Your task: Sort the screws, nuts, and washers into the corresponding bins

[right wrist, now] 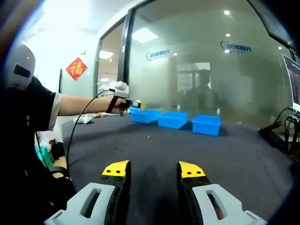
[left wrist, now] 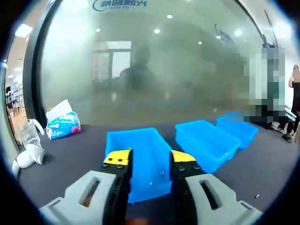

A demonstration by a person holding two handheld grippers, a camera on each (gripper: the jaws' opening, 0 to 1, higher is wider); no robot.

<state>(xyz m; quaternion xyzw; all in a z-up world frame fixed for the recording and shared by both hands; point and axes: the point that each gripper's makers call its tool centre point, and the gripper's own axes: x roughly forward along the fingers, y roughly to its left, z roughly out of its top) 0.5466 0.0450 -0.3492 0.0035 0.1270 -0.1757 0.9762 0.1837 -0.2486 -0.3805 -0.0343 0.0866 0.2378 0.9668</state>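
blue bin (left wrist: 140,159) partly hidden behind gaping left tongs (left wrist: 149,159); right tongs (right wrist: 153,169) gaping too

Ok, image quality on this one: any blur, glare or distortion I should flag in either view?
Left gripper view: strong fisheye bend, the frosted glass wall is hazy with ceiling-light reflections, and the blue bins are slightly soft. Right gripper view: bright overexposure at upper left, and the small parts on the dark table are too tiny to identify; the jaws are sharp.
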